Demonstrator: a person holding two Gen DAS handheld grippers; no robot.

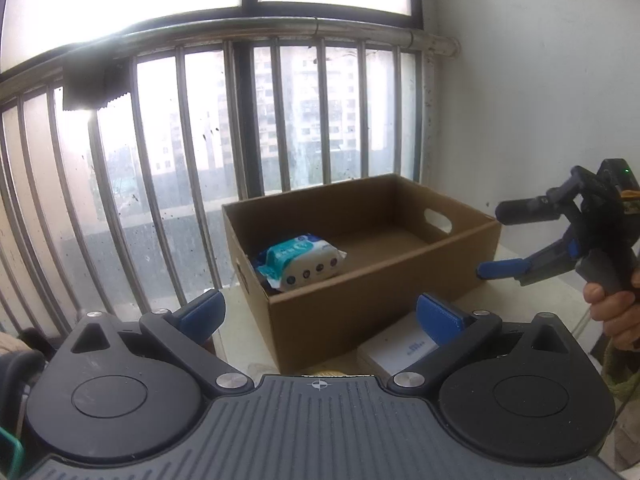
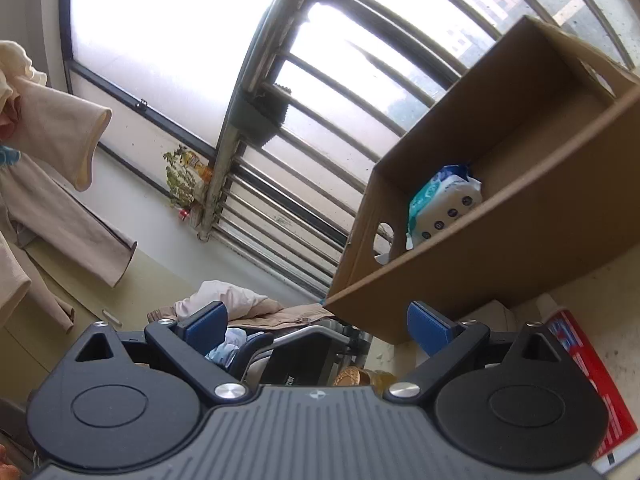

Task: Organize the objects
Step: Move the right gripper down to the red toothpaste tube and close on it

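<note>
An open cardboard box (image 1: 376,280) stands on a pale table by the barred window. A blue-and-white wipes pack (image 1: 302,262) lies in its left end; the pack (image 2: 444,204) and the box (image 2: 532,236) also show in the right wrist view. My left gripper (image 1: 320,312) is open and empty, in front of the box's near wall. A white box (image 1: 396,350) lies on the table just under its right finger. My right gripper (image 1: 490,240) is open and empty, held at the box's right end; in its own view (image 2: 318,322) it sits below the box's corner.
A red-and-white flat pack (image 2: 588,376) lies on the table at the right. Window bars (image 1: 192,176) stand behind the box, a white wall (image 1: 540,100) to the right. Beige clothes (image 2: 48,168) hang at the left. A black chair (image 2: 304,352) with clothes stands beyond the table edge.
</note>
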